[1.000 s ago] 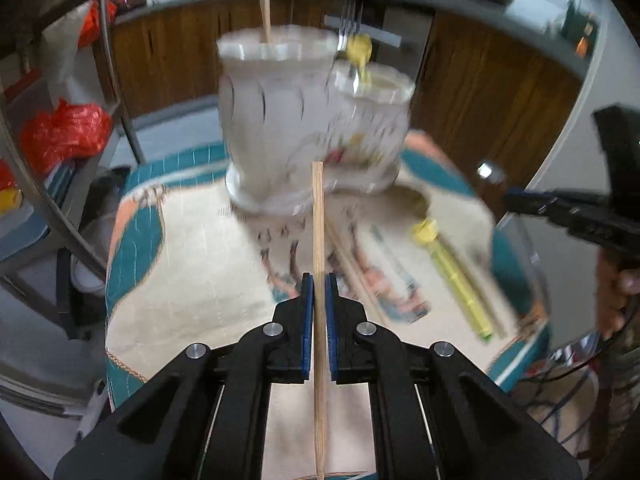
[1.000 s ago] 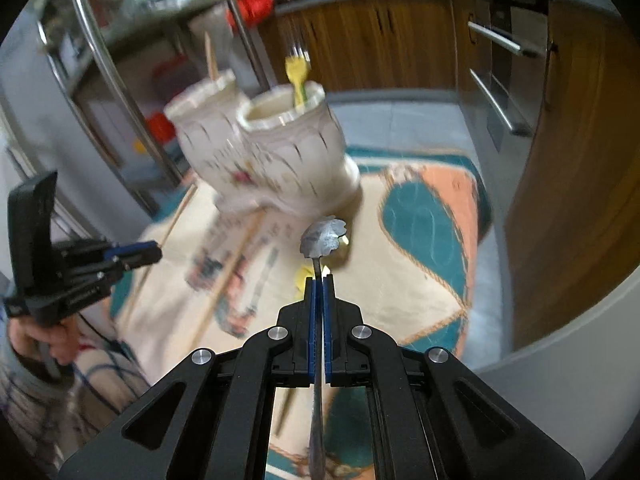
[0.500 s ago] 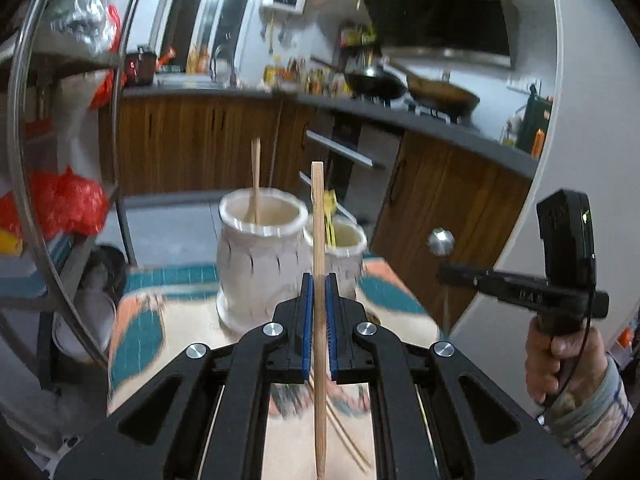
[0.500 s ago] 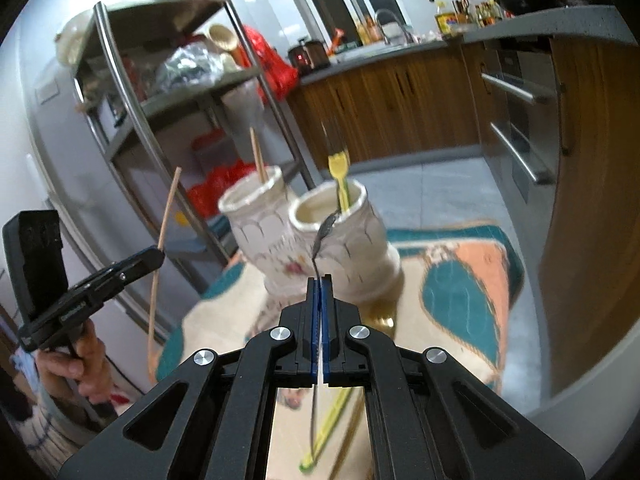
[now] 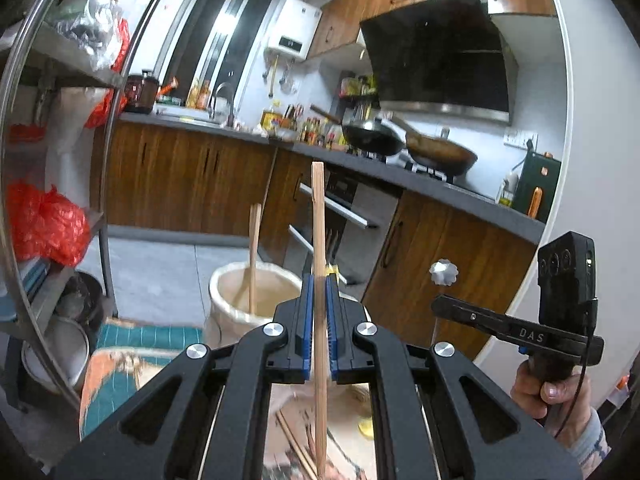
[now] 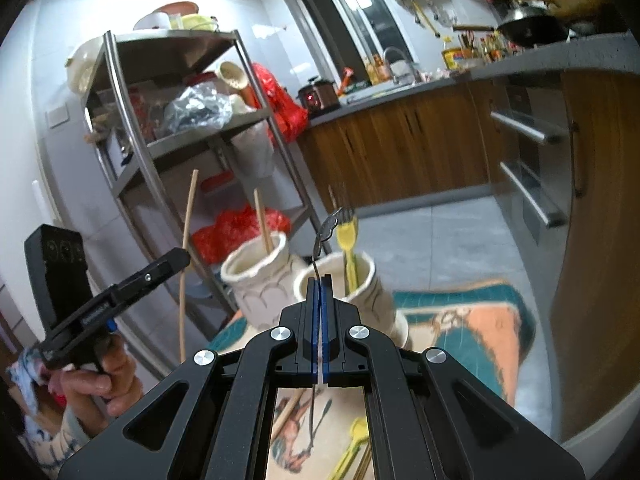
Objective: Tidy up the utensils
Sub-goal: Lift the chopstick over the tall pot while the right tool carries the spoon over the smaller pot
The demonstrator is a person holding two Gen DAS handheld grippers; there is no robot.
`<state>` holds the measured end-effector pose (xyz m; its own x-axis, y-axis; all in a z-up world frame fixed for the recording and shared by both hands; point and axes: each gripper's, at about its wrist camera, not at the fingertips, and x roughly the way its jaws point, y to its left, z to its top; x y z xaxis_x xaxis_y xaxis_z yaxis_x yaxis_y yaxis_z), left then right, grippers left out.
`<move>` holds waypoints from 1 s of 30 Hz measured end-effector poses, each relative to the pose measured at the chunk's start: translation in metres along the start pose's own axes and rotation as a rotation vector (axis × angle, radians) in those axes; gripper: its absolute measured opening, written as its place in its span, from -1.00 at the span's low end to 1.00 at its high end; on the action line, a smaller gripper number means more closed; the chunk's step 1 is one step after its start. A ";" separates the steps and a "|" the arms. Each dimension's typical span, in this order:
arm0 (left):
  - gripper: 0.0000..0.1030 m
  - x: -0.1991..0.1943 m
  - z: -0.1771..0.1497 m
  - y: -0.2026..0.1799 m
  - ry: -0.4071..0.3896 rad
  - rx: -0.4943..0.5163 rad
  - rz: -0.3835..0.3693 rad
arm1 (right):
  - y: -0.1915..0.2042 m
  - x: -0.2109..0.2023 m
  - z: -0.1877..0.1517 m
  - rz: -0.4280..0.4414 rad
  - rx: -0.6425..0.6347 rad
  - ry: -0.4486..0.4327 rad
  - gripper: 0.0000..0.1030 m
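Note:
My left gripper (image 5: 319, 282) is shut on a wooden chopstick (image 5: 318, 216) that stands upright between its blue pads. Just beyond it is a white ceramic holder (image 5: 240, 292) with one chopstick (image 5: 254, 248) inside. My right gripper (image 6: 320, 282) is shut on a thin metal spoon whose flower-shaped end (image 6: 330, 226) points up. In front of it stand two white holders: the left one (image 6: 256, 280) has a chopstick, the right one (image 6: 360, 280) a yellow fork (image 6: 347, 240). Each view also shows the other gripper (image 5: 436, 302) (image 6: 182, 258) raised beside the holders.
The holders stand on a table with a teal, orange and cream patterned cloth (image 6: 480, 320). Yellow utensils (image 6: 352, 448) and loose chopsticks (image 5: 292, 440) lie on it near me. A metal shelf rack (image 6: 160, 140) stands left, and wooden cabinets with an oven (image 6: 528, 132) behind and right.
Both grippers rose and tipped upward, so the holders sank in view and the kitchen came into sight. The chopstick and the spoon stayed gripped throughout.

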<state>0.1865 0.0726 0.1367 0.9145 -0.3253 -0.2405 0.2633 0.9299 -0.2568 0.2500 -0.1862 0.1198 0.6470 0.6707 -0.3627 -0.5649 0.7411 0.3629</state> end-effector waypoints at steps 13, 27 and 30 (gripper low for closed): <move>-0.89 0.019 0.038 0.006 -0.273 0.007 0.043 | 0.038 0.003 0.046 -0.117 -0.153 -0.294 -0.96; -0.89 0.067 0.007 0.013 -0.326 0.104 0.151 | 0.029 0.066 0.027 -0.231 -0.220 -0.252 -0.96; -0.89 0.073 -0.004 0.009 -0.282 0.145 0.167 | 0.031 0.073 0.016 -0.243 -0.253 -0.211 -0.96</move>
<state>0.2545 0.0567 0.1126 0.9921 -0.1255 0.0055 0.1254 0.9875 -0.0958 0.2880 -0.1145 0.1187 0.8533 0.4738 -0.2179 -0.4736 0.8789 0.0565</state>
